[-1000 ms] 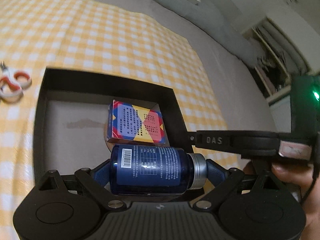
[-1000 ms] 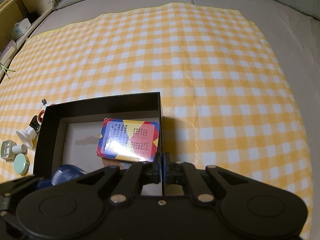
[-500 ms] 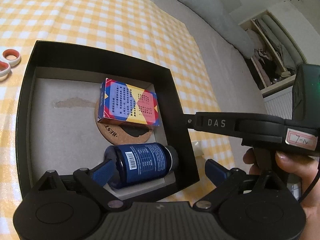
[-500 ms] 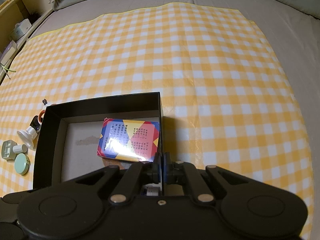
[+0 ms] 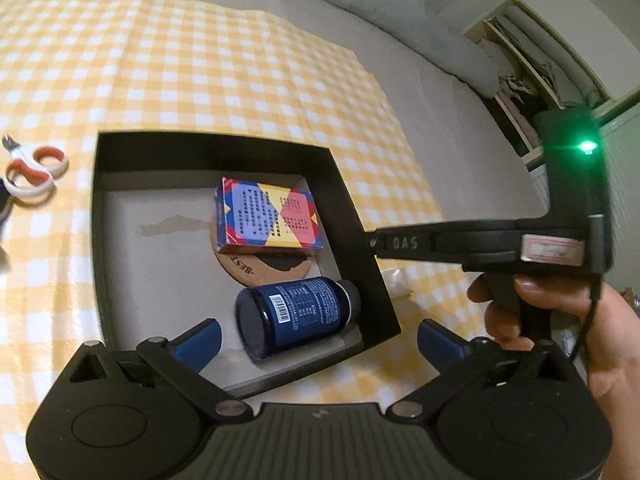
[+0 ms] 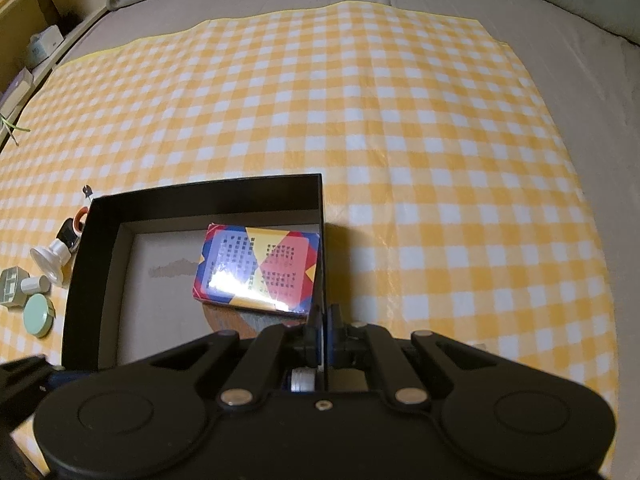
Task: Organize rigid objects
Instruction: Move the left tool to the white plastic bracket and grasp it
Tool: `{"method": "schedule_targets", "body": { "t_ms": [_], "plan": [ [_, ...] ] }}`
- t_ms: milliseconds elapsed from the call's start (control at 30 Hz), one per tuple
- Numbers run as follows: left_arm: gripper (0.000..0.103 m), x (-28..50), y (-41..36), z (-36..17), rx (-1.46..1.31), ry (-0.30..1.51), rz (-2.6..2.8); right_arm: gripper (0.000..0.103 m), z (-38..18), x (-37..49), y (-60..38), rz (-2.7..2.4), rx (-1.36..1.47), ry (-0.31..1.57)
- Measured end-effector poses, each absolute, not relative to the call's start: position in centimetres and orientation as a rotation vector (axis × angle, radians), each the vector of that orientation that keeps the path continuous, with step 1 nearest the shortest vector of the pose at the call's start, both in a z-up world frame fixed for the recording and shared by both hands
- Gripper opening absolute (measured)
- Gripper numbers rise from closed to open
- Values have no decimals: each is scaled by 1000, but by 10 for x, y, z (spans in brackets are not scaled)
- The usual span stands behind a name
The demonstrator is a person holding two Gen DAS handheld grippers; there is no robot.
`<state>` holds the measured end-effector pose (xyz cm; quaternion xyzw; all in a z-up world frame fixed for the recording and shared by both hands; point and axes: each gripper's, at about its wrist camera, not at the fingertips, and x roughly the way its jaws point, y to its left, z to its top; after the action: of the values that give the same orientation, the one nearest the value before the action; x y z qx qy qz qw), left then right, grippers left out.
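A dark blue bottle [image 5: 296, 316] lies on its side in the near right corner of the black box [image 5: 352, 216]. Further in, a colourful card box [image 5: 266, 216] rests on a cork coaster [image 5: 256, 270]. My left gripper [image 5: 320, 332] hovers above the box's near end. Its jaws are opening wide, the bottle lies between them, and the pads are clear of it. My right gripper [image 6: 324, 320] is shut on the box's right wall [image 6: 320, 240], beside the card box [image 6: 258, 268]; it also enters the left wrist view from the right as a black gripper body [image 5: 480, 240].
Orange-and-white scissors [image 5: 34, 168] lie on the yellow checked cloth left of the box. A green lid [image 6: 38, 314], a white funnel-shaped piece [image 6: 52, 258] and other small items sit there too. A hand [image 5: 560, 320] holds the right gripper's handle. Grey bedding surrounds the cloth.
My left gripper let go of the blue bottle, which now lies in the box. The gripper opened wider and drew back and up. The right gripper stayed put.
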<state>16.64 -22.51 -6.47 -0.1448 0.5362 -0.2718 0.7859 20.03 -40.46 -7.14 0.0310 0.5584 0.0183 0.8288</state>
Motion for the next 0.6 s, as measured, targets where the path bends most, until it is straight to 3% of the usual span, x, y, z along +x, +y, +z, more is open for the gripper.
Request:
{"method": "schedule_targets", "body": {
  "t_ms": [600],
  "plan": [
    [103,188,-139,-28,-211,1033,-410,3,-80,186,-384,23,-19,1226]
  ]
}}
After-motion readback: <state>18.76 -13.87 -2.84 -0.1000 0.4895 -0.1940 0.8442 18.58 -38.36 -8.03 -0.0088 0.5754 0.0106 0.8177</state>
